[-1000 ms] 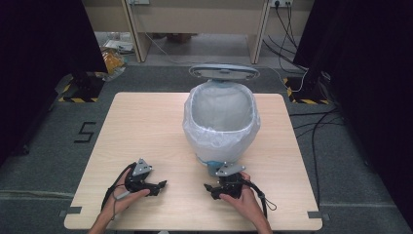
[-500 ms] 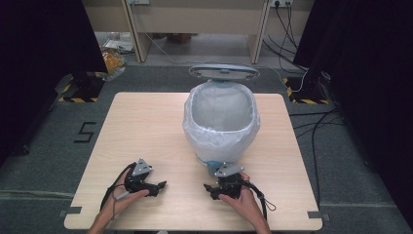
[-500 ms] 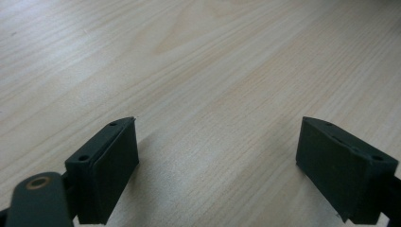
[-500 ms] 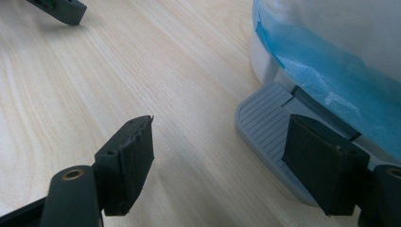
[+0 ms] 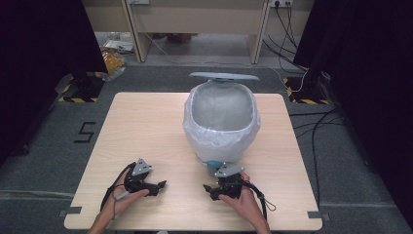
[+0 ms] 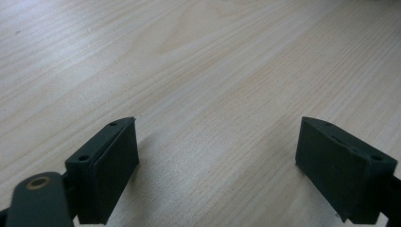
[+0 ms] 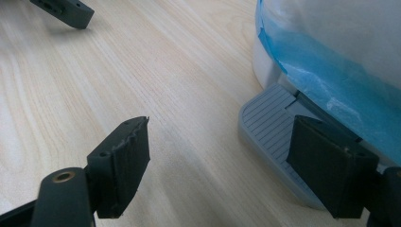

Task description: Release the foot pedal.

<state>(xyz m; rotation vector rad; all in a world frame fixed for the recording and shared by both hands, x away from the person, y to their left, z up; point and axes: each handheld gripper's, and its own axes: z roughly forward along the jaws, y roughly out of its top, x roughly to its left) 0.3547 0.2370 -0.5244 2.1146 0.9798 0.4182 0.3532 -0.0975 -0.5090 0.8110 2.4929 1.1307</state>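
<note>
Light wood-grain table [image 5: 146,126], a white-ish bin [image 5: 221,122] lined with a see-through white bag [image 5: 219,139] over a blue layer [image 7: 326,90], its ribbed grey pedal [image 7: 269,123] out front, and both the left gripper [image 5: 157,185] and right gripper [image 5: 210,189] plain black.

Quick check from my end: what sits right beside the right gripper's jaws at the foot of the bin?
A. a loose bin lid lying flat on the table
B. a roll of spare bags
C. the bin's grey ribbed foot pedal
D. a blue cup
C: in the right gripper view the grey ribbed foot pedal juts out from the base of the bin, just past the right gripper, whose open jaws have nothing between them.
</note>
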